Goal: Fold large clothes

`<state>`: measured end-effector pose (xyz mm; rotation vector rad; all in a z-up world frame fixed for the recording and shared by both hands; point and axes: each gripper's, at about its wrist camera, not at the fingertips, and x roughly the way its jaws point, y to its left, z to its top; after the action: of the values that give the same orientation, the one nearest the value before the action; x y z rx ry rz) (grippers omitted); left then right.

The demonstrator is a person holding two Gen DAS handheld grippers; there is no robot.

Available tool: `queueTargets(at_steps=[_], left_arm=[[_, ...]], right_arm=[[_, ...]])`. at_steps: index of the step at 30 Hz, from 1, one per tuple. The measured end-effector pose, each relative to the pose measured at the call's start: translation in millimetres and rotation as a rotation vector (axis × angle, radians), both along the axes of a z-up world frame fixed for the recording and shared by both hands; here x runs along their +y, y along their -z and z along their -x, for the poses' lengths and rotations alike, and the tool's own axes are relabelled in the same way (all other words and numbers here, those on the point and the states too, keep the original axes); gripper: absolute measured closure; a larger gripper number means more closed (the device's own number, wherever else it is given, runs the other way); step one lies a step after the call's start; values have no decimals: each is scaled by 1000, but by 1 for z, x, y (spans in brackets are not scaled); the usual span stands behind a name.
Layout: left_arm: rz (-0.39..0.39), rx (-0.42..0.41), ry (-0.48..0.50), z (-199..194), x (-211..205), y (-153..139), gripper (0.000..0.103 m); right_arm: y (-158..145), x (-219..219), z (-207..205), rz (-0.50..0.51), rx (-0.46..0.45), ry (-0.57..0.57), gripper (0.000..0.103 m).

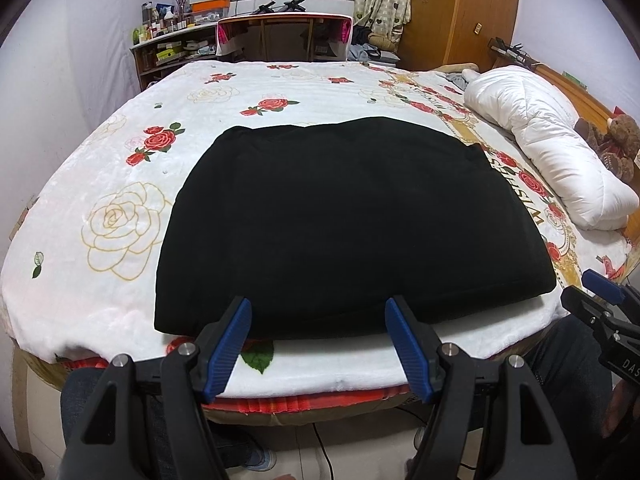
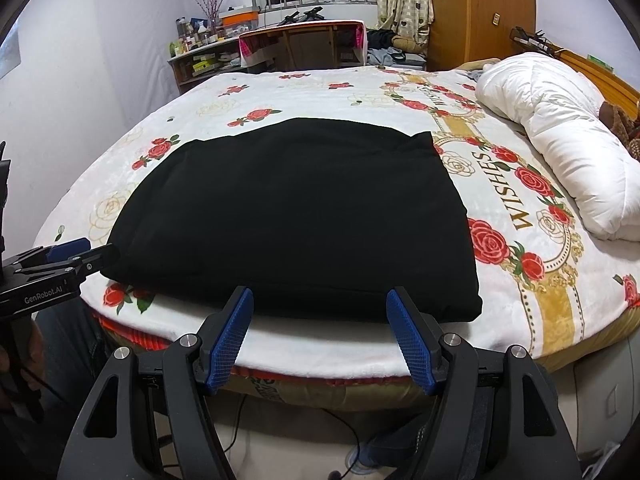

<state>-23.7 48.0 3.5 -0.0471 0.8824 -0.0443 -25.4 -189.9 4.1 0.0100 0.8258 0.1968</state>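
- From where I stand the folding looks close to done: the black garment [image 1: 352, 224] lies as a compact, thick rectangle, with no sleeve or loose flap showing.
- Whether one more fold is wanted I cannot say; judged by the size of the bundle, another halving would be possible, but it already reads as a tidy stack.
- The garment rests on the bed [image 1: 120, 216], on the rose-printed blanket, near the front edge and roughly in the middle of it, well apart from the rolled white duvet [image 1: 548, 136] at the right.
- Its surface is smooth and so dark that layers and seams are hard to make out; the near edge is rounded and thick, which suggests several layers, and the far right corner sticks up slightly.
- The left hand-held gripper [image 1: 318, 308] has its jaws wide apart, holding nothing, just at the garment's near edge.
- The right hand-held gripper [image 2: 320, 298] is likewise spread and empty, at the same near edge, further to the right.
- Neither hand-held gripper pinches the cloth.
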Motion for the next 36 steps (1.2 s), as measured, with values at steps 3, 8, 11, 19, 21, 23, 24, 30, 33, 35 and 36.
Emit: queueTargets(at_steps=[3, 8, 11, 19, 21, 23, 24, 30, 33, 35, 36], left_arm=[[2, -1, -1, 1, 0, 0, 31], [20, 1, -4, 1, 2, 0, 31], [25, 3, -8, 0, 3, -1, 31], [23, 0, -6, 0, 2, 0, 31], [22, 2, -8, 1, 3, 0, 31], [23, 1, -9, 1, 3, -1, 31], [27, 1, -9, 1, 3, -1, 31], [30, -2, -13, 1, 4, -2, 31], [4, -5, -16, 2, 1, -2, 31], [7, -4, -13, 2, 0, -2, 31], [10, -2, -12, 2, 0, -1, 31]], right_arm=[[0, 0, 0, 0, 0, 0, 34], [1, 0, 0, 2, -2, -3, 34], [1, 0, 0, 3, -2, -3, 34], [1, 0, -1, 4, -1, -4, 34], [1, 0, -1, 5, -2, -4, 34], [2, 0, -1, 6, -2, -4, 34], [2, 1, -1, 5, -2, -4, 34], [2, 0, -1, 6, -1, -5, 34], [2, 1, -1, 6, -1, -5, 34], [2, 1, -1, 7, 0, -5, 34], [2, 0, -1, 8, 1, -6, 34]])
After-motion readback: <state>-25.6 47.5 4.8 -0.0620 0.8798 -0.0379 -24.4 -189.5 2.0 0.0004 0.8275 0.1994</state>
